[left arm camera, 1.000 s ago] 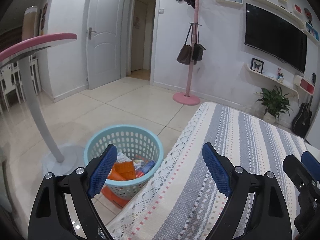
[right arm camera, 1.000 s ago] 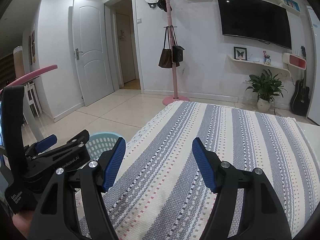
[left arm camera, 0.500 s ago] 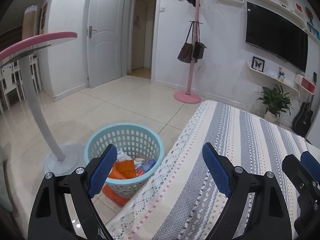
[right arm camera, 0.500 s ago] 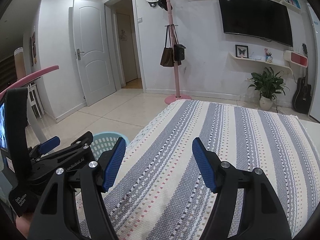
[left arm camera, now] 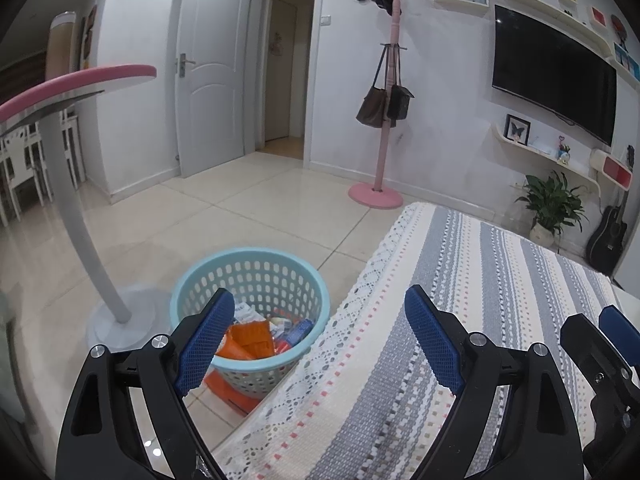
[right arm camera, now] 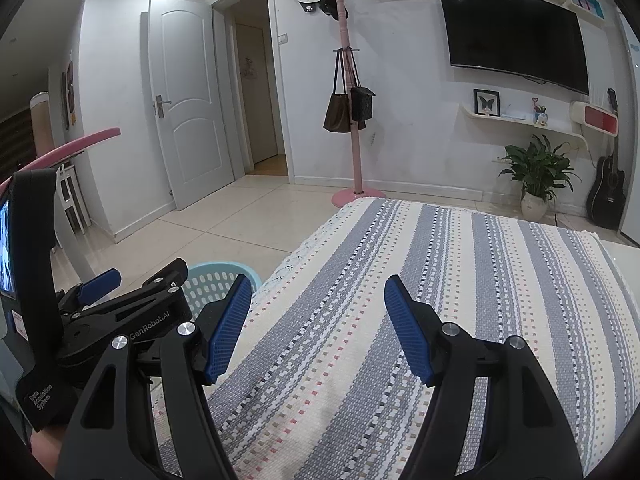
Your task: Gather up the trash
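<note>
Right wrist: left gripper (right arm camera: 132, 300) marked "GenRobot.AI".

Basket (left arm camera: 256, 276) on floor left of the table (left arm camera: 480, 280), apparently holding wrappers (left arm camera: 256, 336).

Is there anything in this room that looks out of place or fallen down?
One thing: a flat orange package lies on the tiled floor, partly under the light blue perforated plastic basket, not inside it with the other trash. The striped woven cloth looks tidy.
</note>
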